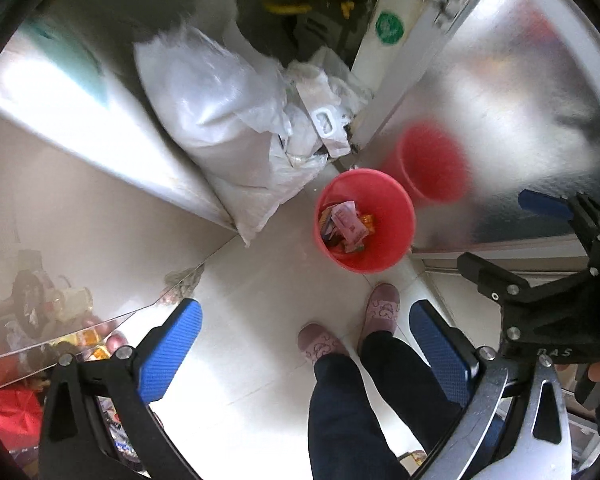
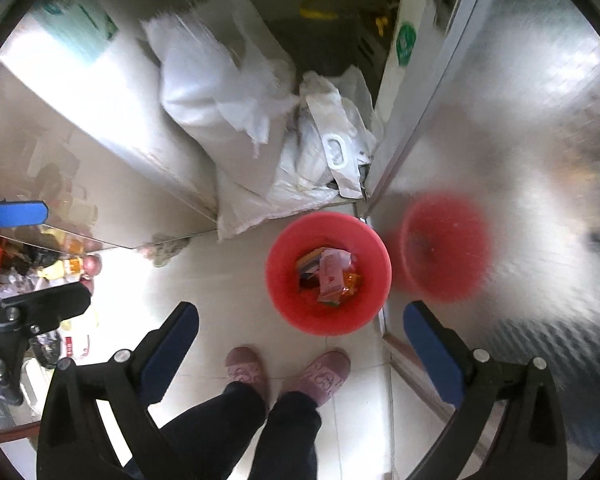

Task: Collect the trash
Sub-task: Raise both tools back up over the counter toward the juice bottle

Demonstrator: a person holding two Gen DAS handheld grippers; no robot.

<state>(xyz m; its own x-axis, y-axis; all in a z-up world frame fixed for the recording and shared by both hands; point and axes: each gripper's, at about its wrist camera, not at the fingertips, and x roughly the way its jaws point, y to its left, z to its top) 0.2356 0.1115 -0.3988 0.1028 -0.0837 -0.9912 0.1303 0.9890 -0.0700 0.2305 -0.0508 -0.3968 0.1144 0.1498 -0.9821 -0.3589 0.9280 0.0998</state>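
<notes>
A red bucket [image 1: 366, 220] stands on the pale tiled floor by a metal door, with colourful wrappers [image 1: 346, 222] inside. It also shows in the right wrist view [image 2: 328, 276], with the wrappers [image 2: 328, 274] in it. My left gripper [image 1: 304, 340] is open and empty, held high above the floor, the bucket ahead of it. My right gripper [image 2: 300, 340] is open and empty, above the floor just short of the bucket. The right gripper appears at the right edge of the left wrist view [image 1: 548, 240], and the left gripper at the left edge of the right wrist view [image 2: 28, 256].
The person's feet in pink slippers [image 2: 288, 372] stand just before the bucket. White sacks and plastic bags [image 1: 236, 132] lean in the corner behind it. A shiny metal door [image 1: 500, 128] reflects the bucket. A glass table edge [image 1: 80, 328] with bottles and packets lies at the left.
</notes>
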